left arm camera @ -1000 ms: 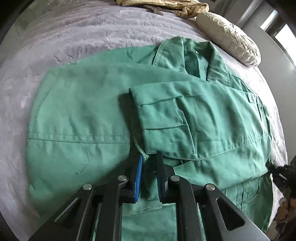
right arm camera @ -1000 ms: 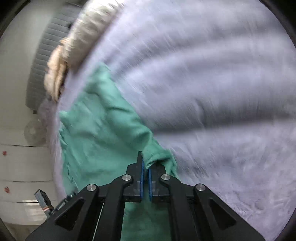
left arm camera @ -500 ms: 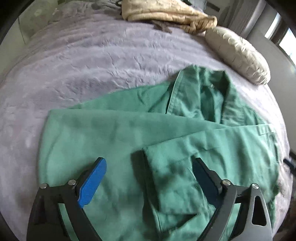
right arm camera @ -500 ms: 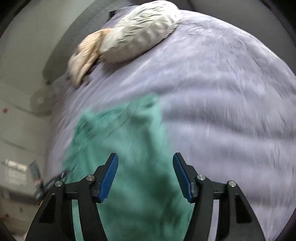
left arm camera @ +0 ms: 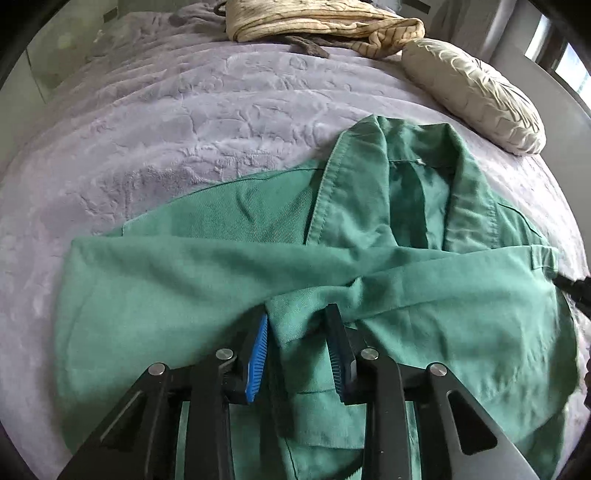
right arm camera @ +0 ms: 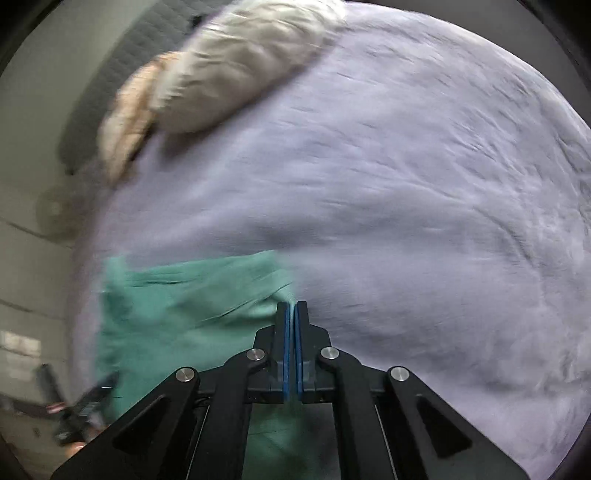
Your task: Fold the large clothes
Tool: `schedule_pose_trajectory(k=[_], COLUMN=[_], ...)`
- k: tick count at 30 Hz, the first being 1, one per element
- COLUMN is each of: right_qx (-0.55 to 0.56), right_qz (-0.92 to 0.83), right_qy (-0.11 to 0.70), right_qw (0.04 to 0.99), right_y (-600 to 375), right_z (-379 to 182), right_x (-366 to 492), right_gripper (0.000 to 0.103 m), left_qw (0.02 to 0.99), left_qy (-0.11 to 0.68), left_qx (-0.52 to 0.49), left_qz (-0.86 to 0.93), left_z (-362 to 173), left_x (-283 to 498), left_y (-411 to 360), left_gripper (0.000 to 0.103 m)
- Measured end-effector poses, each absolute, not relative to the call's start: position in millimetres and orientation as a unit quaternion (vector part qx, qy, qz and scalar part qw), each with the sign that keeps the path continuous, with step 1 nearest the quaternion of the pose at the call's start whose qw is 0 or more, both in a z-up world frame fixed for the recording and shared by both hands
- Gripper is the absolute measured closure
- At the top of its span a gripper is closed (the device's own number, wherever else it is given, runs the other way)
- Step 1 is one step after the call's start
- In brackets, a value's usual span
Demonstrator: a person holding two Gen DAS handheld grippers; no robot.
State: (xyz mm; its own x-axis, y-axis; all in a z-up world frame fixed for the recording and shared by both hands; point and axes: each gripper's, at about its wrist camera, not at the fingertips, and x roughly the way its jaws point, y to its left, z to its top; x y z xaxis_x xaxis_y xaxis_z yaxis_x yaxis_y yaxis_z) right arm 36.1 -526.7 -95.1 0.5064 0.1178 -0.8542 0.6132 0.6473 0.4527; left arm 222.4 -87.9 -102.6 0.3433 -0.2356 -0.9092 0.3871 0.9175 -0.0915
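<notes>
A large green jacket [left arm camera: 177, 295] lies spread on a lavender bed cover, collar [left arm camera: 388, 177] toward the far side, one sleeve folded across its body. My left gripper [left arm camera: 297, 325] has its blue-padded jaws closed in around a bunched fold of the sleeve cuff. In the blurred right wrist view, my right gripper [right arm camera: 291, 308] is shut on the edge of the green jacket [right arm camera: 184, 302], at the cloth's right corner.
The lavender bed cover [left arm camera: 166, 129] fills both views. A cream pleated cushion [left arm camera: 476, 96] lies at the far right and a beige striped garment [left arm camera: 325, 22] at the far edge. The right gripper's tip [left arm camera: 572, 288] shows at the jacket's right side.
Half a second ago both grippers were open above the jacket. Now both have come down and closed on the cloth, the left on the sleeve cuff, the right on the jacket's edge.
</notes>
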Motion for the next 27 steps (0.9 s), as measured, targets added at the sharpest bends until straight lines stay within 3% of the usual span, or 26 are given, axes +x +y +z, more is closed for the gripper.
schedule_pose_trajectory(k=[4, 14, 20, 24, 27], right_qx=[0.437, 0.378, 0.370, 0.387, 0.376], right_qz=[-0.168, -0.095, -0.109, -0.100, -0.118], right_qy=[0.461, 0.467, 0.519, 0.507, 0.508], right_qw=[0.754, 0.794, 0.763, 0.764, 0.766], right_y=[-538, -468, -441, -451, -450], right_z=[-110, -41, -86, -109, -99], right_x=[18, -13, -27, -45, -53], right_gripper=[0.103, 0.098, 0.102, 0.103, 0.103], left_qw=[0.820, 0.816, 0.797, 0.799, 0.808], left_qy=[0.532, 0.522, 0.550, 0.550, 0.547], left_qx=[0.088, 0.089, 0.113, 0.074, 0.110], left_qz=[-0.190, -0.232, -0.224, -0.230, -0.189], left_z=[-92, -44, -93, -90, -85], left_x=[217, 165, 138, 140, 140], left_y=[-83, -61, -66, -47, -34], left_gripper=[0.070, 0.070, 0.070, 0.070, 0.069])
